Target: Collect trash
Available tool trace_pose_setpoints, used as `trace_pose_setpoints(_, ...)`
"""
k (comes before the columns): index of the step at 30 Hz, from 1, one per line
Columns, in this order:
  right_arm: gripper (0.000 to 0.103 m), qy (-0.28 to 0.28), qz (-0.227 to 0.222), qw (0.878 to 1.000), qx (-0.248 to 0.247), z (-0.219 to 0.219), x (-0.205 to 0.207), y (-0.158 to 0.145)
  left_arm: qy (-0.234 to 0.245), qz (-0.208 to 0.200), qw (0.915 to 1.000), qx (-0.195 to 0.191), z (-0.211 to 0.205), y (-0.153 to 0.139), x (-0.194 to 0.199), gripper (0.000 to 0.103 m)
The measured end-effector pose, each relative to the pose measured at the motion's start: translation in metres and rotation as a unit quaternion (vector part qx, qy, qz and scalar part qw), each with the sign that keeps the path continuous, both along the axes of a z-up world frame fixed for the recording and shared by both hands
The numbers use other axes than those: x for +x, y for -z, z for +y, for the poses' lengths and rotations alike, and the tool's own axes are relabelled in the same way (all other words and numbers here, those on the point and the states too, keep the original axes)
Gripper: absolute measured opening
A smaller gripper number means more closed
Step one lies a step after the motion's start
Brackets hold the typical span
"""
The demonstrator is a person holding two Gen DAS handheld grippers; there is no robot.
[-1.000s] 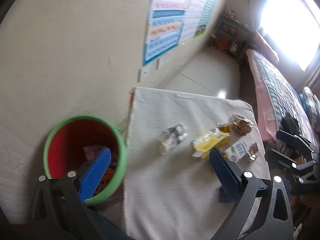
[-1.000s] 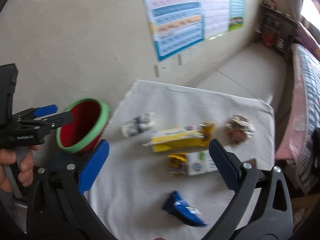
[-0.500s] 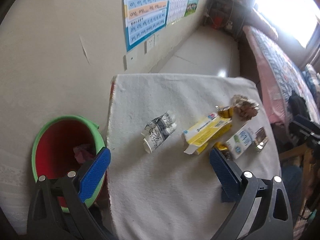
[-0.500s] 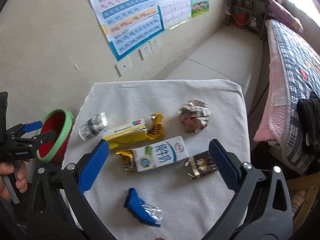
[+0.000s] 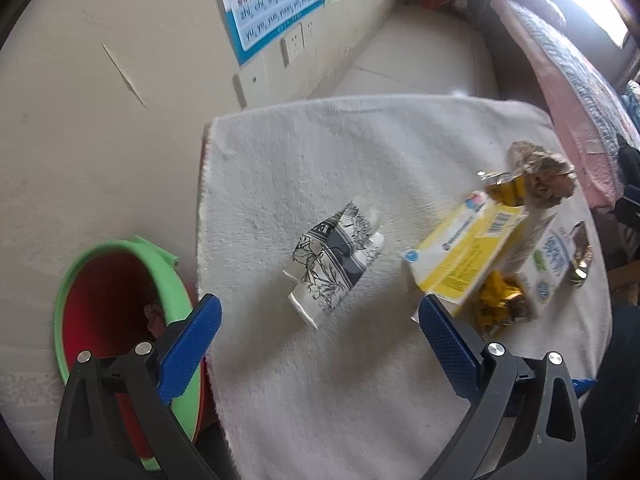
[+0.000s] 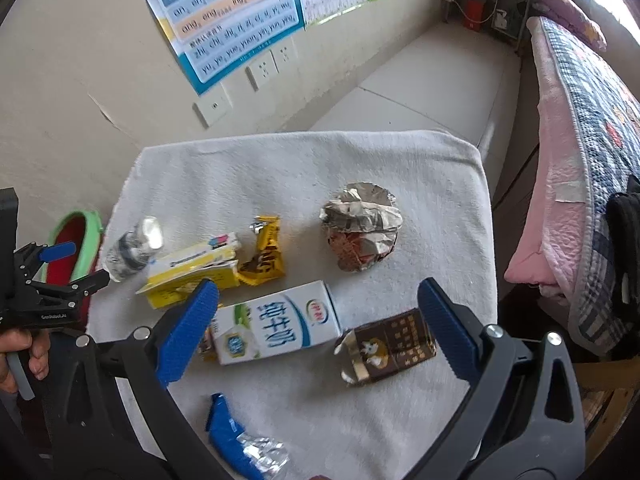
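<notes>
While both hand-held grippers — left & right — gape empty, milk carton lies on towel.

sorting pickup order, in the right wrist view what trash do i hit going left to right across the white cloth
Crushed clear plastic bottle → yellow flattened carton → yellow crinkled wrapper → crumpled silver foil ball → brown snack box. White milk carton and blue wrapper overlap these in position, so left out.
</notes>
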State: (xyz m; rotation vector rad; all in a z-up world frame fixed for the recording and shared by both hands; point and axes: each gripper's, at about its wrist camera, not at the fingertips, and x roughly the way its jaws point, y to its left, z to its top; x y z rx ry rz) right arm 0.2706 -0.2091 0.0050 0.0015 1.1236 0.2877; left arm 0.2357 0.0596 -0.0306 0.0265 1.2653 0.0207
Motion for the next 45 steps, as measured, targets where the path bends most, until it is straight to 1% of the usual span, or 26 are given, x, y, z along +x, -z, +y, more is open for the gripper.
trace_pose_setpoints(6, 0.098, 0.006, 0.025, 1.000, -0.013, 0.002, 0.027, 0.031, -0.007, 0.017, 0.9998, 0.007, 0.008, 0.026, 0.011, 0.094)
trace_pose_setpoints(11, 0.098, 0.015, 0.033, 0.999, -0.020, 0.003, 0.047, 0.050, 0.005, 0.014, 0.9996, 0.023, 0.009, 0.034, 0.023, 0.094)
trace_pose_setpoints(13, 0.098, 0.022, 0.032, 0.999, -0.026, 0.002, 0.053, 0.056, 0.015, 0.014, 0.9994, 0.029, 0.008, 0.036, 0.027, 0.089)
trace_pose_setpoints(16, 0.098, 0.029, 0.032, 0.999, -0.030, -0.002, 0.060, 0.064, 0.027, 0.017, 0.9991, 0.026, 0.007, 0.040, 0.031, 0.079)
trace_pose_setpoints(17, 0.098, 0.029, 0.033, 0.999, -0.031, -0.003, 0.062, 0.066, 0.031, 0.020, 0.9989, 0.028, 0.005, 0.041, 0.032, 0.075)
trace_pose_setpoints(18, 0.097, 0.027, 0.036, 0.999, -0.028, -0.004, 0.063, 0.068, 0.035, 0.021, 0.9988, 0.028, 0.004, 0.043, 0.033, 0.068)
trace_pose_setpoints(19, 0.088, 0.024, 0.041, 0.999, -0.022, -0.004, 0.064, 0.070, 0.039, 0.024, 0.9987, 0.024, 0.002, 0.045, 0.033, 0.065)
trace_pose_setpoints(20, 0.081, 0.020, 0.047, 0.999, -0.016, -0.005, 0.065, 0.073, 0.042, 0.028, 0.9985, 0.020, 0.001, 0.047, 0.033, 0.059)
trace_pose_setpoints(21, 0.069, 0.017, 0.056, 0.998, -0.009, -0.006, 0.066, 0.076, 0.044, 0.031, 0.9984, 0.017, -0.001, 0.049, 0.033, 0.053)
trace_pose_setpoints(22, 0.063, 0.016, 0.059, 0.998, -0.009, -0.006, 0.065, 0.077, 0.043, 0.036, 0.9984, 0.013, -0.002, 0.051, 0.033, 0.051)
trace_pose_setpoints(23, 0.057, 0.014, 0.055, 0.998, -0.012, -0.006, 0.064, 0.076, 0.042, 0.036, 0.9984, 0.013, -0.002, 0.052, 0.032, 0.051)
trace_pose_setpoints(24, 0.049, 0.013, 0.051, 0.999, -0.015, -0.006, 0.063, 0.075, 0.041, 0.034, 0.9985, 0.012, -0.002, 0.052, 0.032, 0.050)
trace_pose_setpoints(28, 0.042, 0.014, 0.047, 0.999, -0.006, -0.013, 0.057, 0.068, 0.027, 0.033, 0.9990, -0.011, 0.002, 0.048, 0.028, 0.048)
trace_pose_setpoints(31, 0.042, 0.014, 0.035, 0.999, -0.007, -0.016, 0.049, 0.057, 0.024, 0.029, 0.9992, -0.012, 0.005, 0.042, 0.025, 0.047)
trace_pose_setpoints(34, 0.042, 0.016, 0.022, 1.000, -0.006, -0.018, 0.041, 0.042, 0.021, 0.018, 0.9996, -0.010, 0.006, 0.030, 0.018, 0.047)
trace_pose_setpoints(40, 0.042, 0.018, -0.010, 1.000, 0.004, -0.021, 0.018, 0.002, 0.008, -0.019, 0.9996, -0.016, 0.006, -0.006, 0.001, 0.047)
trace_pose_setpoints(45, 0.042, 0.004, -0.039, 0.999, 0.013, -0.009, -0.008, -0.032, -0.005, -0.053, 0.9982, -0.028, 0.008, -0.040, -0.019, 0.047)
